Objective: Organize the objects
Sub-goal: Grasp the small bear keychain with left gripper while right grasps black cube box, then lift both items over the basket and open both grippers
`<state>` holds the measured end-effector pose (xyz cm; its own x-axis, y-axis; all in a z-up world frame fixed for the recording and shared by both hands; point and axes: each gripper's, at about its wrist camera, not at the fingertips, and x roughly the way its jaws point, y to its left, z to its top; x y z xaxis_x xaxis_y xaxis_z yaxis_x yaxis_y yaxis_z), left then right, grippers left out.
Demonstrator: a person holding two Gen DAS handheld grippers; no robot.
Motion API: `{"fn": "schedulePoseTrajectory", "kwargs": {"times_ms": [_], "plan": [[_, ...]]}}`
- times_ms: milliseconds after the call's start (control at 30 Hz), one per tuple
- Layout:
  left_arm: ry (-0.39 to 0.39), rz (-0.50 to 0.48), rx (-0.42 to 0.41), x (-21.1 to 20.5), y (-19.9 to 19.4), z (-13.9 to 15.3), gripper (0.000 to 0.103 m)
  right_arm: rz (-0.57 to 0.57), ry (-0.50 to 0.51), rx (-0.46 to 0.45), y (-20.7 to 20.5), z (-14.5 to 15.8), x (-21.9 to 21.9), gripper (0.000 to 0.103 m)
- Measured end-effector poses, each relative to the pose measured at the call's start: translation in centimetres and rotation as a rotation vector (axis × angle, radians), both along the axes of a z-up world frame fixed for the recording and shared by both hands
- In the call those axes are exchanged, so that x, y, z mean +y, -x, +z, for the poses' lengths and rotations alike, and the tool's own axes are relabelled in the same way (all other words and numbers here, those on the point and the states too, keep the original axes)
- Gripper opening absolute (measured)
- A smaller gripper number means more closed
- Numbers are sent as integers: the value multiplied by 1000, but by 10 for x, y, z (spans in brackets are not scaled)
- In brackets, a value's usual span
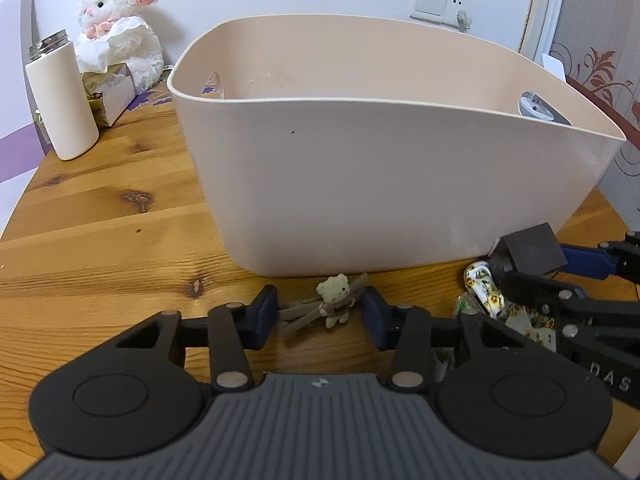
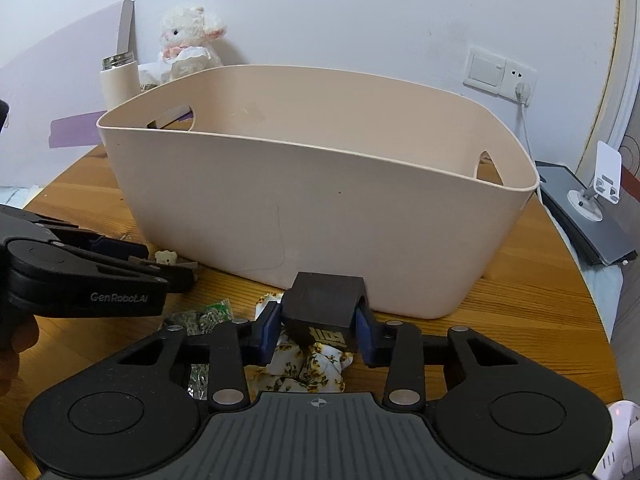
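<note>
A large beige plastic bin (image 1: 360,184) stands on the round wooden table (image 1: 100,232); it also shows in the right wrist view (image 2: 304,208). My left gripper (image 1: 320,314) is open, its pads on either side of a small bear hair clip (image 1: 334,302) lying on the table, not touching it. The clip shows small in the right wrist view (image 2: 166,258). My right gripper (image 2: 318,326) is shut on a black box (image 2: 324,302), held just above a floral cloth (image 2: 308,364). The box (image 1: 532,250) and cloth (image 1: 486,286) show at the right of the left wrist view.
A white bottle (image 1: 62,100), a plush lamb (image 1: 120,24) and a tissue box (image 1: 112,92) stand at the back left. A green patterned packet (image 2: 208,314) lies beside the cloth. A phone stand (image 2: 600,184) sits on a dark slab beyond the table's right edge.
</note>
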<state>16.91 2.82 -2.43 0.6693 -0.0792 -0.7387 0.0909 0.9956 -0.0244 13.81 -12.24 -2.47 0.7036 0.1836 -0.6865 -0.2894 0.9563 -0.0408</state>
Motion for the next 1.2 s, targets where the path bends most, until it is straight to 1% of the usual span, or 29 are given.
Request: {"fn": "schedulePoseTrajectory", "kwargs": {"times_ms": [33,67,367,567,733,833,933,1100,1200], "plan": [[5,-12,2,1,2,0,44,0,0,0,1,0,0,36],[12,-19,4,1,3,1,44,-1,0,-1,2,1,0,36],[45,-45,-3,2,11,2,43,-23,-2,-24,16,10,-6,36],[52,-46,-34,5,22,14,43,-43,-16,-55,22,22,-13,37],[59,-42,-80,10,33,34,43,-45,-25,-108,29,39,-15,37],[29,-60,-116,7,41,51,43,-46,-33,-147,33,53,-17,37],[-4,-74,-170,4,49,71,43,-55,-41,-191,33,66,-21,37],[23,-93,-251,3,53,104,43,-51,-60,-238,24,85,-23,37],[27,-86,-293,2,49,120,43,-52,-60,-278,21,97,-22,37]]}}
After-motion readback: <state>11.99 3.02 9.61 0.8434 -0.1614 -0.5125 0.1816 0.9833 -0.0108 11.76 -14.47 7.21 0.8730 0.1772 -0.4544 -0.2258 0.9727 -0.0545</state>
